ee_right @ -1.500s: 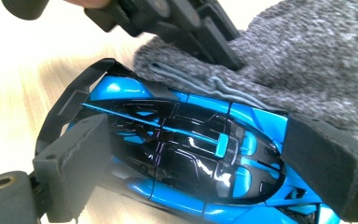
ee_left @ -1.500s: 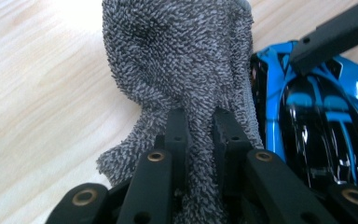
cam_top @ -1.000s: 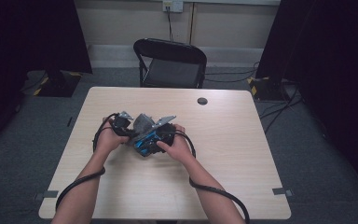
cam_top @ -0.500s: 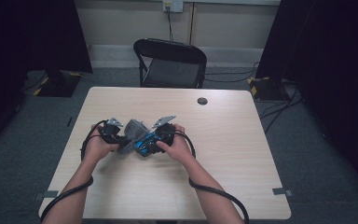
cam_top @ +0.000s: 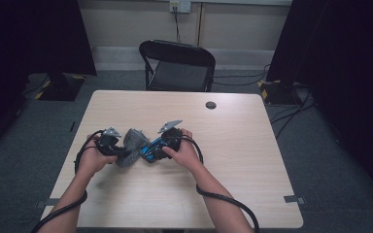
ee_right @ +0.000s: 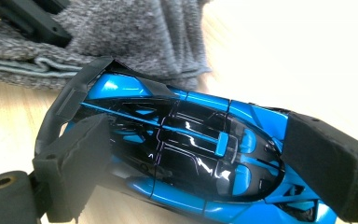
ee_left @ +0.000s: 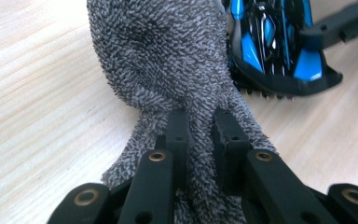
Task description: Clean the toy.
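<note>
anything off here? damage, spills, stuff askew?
Nothing stands out. The left gripper pinches a bunched grey cloth, the right gripper clamps the blue and black toy car by its sides. No damage shows on the car and no spill on the table.

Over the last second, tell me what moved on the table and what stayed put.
The left gripper, shut on the fuzzy grey terry cloth, slid left toward the table's left edge, dragging the cloth with it. The right gripper stayed put, clamped on the glossy blue-and-black toy car.
</note>
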A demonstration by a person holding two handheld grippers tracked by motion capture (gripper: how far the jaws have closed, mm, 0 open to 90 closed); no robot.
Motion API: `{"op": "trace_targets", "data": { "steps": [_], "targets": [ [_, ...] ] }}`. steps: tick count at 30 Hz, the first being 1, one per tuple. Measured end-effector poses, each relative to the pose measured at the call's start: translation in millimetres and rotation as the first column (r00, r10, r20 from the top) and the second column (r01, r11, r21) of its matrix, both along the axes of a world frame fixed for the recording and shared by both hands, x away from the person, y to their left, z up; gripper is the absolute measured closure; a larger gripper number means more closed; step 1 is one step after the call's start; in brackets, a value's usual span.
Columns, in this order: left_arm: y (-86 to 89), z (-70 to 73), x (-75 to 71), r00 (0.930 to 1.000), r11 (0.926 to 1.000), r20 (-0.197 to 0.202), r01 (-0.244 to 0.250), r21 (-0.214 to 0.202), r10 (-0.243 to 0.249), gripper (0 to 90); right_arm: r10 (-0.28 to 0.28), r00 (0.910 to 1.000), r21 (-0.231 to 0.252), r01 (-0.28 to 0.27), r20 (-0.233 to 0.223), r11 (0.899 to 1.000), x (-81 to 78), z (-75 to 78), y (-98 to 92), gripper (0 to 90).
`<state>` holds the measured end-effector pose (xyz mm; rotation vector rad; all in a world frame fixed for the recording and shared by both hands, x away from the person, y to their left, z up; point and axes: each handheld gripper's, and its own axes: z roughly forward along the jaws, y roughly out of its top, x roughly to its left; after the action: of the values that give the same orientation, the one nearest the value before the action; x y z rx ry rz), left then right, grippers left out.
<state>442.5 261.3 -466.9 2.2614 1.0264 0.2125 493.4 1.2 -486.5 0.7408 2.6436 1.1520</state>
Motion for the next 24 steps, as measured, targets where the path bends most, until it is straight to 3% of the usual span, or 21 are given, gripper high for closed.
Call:
{"op": "trace_targets", "data": {
  "steps": [9, 24],
  "targets": [
    [6.8, 8.3, -17.5, 0.9996, 0.9995, 0.004, 0.029, -0.013, -0.029, 78.6, -0.007, 1.0, -0.004, 0.007, -0.002, 1.0, -0.6, 0.5, 0.1, 7.6],
    [29.8, 15.5, -38.8, 0.9999, 0.9976, 0.001, 0.017, -0.067, -0.017, 78.8, -0.011, 0.9999, -0.014, 0.011, -0.005, 1.0, 0.1, 1.4, 0.6, 7.6]
  ]
}}
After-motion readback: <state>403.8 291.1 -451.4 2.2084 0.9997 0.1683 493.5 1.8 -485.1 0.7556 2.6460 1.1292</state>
